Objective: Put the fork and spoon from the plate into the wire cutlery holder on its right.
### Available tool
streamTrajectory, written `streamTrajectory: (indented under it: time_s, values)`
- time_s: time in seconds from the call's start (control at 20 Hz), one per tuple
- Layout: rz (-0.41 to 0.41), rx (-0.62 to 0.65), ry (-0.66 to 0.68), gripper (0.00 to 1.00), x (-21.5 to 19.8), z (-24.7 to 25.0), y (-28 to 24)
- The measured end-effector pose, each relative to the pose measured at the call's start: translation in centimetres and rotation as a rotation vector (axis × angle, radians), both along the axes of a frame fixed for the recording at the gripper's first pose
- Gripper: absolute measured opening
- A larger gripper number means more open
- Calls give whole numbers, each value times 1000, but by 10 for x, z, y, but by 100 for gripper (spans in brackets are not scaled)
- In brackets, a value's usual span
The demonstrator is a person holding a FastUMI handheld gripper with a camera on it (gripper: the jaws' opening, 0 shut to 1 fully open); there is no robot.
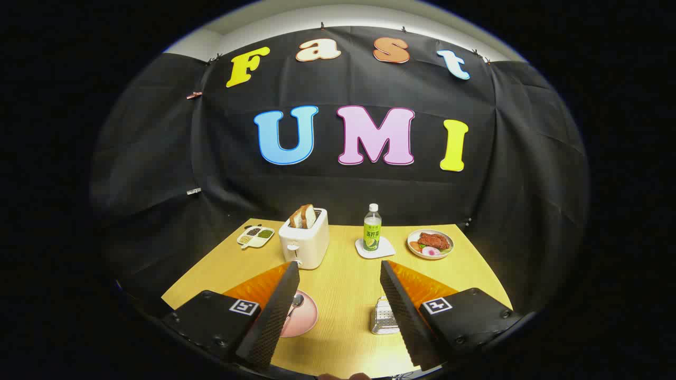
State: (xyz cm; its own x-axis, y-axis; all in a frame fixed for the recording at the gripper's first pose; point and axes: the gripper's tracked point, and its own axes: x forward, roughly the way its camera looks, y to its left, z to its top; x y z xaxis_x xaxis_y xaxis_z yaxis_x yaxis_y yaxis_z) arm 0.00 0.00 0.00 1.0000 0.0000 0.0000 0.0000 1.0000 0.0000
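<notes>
Because the cutlery lies flat on the pink plate (309,319), which sits low behind the left finger, only part of it can be seen: a spoon (296,302) shows its bowl and a short run of handle just beside that finger's inner edge, and the fork cannot be made out, presumably hidden by the finger. Judged from its look, the spoon is thin metal: light, stiff, smooth and likely to slip, and not fragile. A hold across the middle of the handle, with the fingers closing on its narrow sides, should keep it from pivoting; a hold on the bowl would probably slide off. As the handle rests close against the plate, the fingertips will need to reach the plate surface to get under or around it. The wire cutlery holder (384,316) stands on the wooden table (343,285) to the right of the plate, partly covered by the right finger; it appears upright with its open top facing up, so each piece should drop in handle or head first without force. The gripper (339,270) is spread wide, with bare table between the fingers, and it holds and touches nothing. Beyond the fingers stand a toaster (305,240) with bread, a bottle (372,228) on a coaster, a plate of food (430,244) and a small divided dish (256,236), all well apart from the working area.
</notes>
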Motion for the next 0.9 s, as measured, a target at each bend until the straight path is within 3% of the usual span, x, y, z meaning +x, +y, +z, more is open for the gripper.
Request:
streamTrajectory:
  time_s: [0.5,0.9]
  values:
    - [8,3,4,96,-7,-6,4]
    - [-39,47,9,96,-2,-4,-11]
